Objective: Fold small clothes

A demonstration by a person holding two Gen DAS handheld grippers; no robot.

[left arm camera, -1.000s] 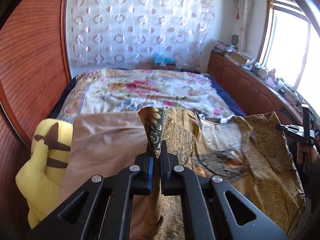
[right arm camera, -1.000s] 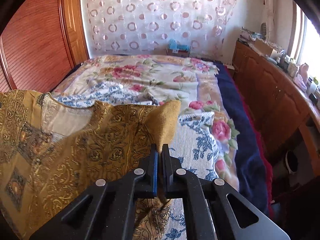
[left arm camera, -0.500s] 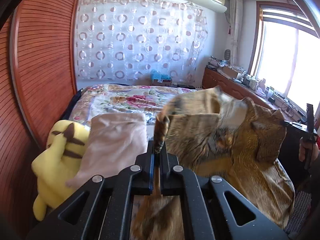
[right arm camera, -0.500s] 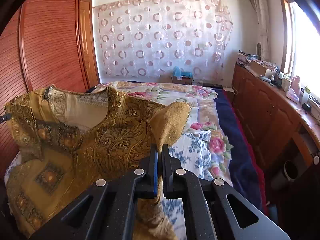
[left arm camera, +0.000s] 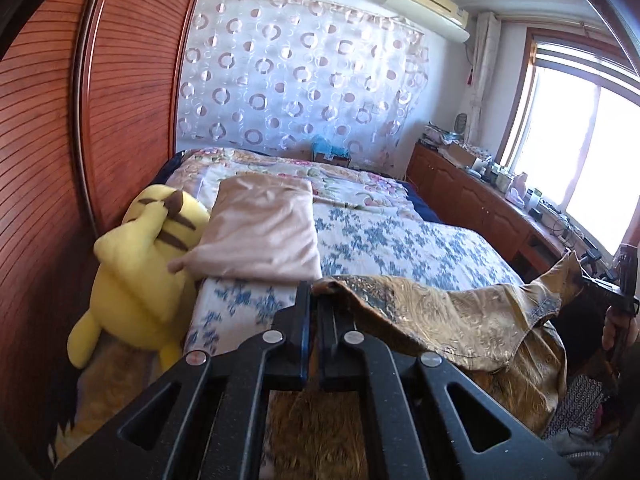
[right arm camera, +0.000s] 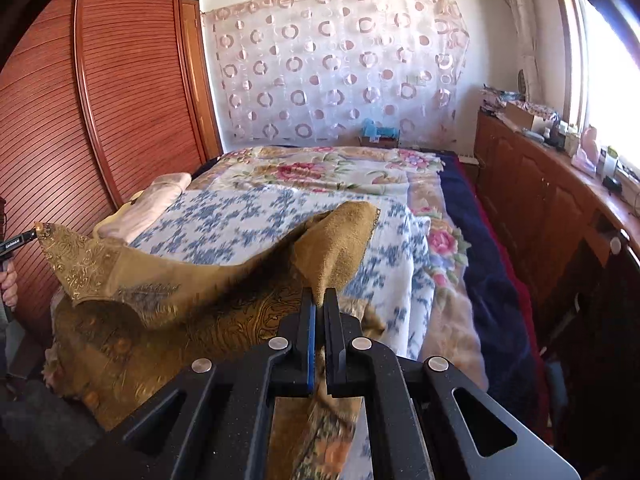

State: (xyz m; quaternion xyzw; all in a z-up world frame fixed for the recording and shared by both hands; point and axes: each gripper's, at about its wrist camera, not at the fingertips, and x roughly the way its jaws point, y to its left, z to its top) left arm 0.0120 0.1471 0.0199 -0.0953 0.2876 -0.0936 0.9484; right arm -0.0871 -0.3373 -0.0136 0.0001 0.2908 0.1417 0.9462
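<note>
Garment (left arm camera: 440,320) stretched between both tongs

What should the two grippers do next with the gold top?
Probably lower it flat onto the bed. Both the left gripper and right gripper are shut on the gold top, which hangs stretched between them over the near end of the bed, not yet laid down for folding.

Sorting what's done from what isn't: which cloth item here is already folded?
The pink cloth, a neat flat rectangle beside the yellow plush toy. The gold patterned garment is not: it hangs stretched between the left gripper and right gripper.
</note>
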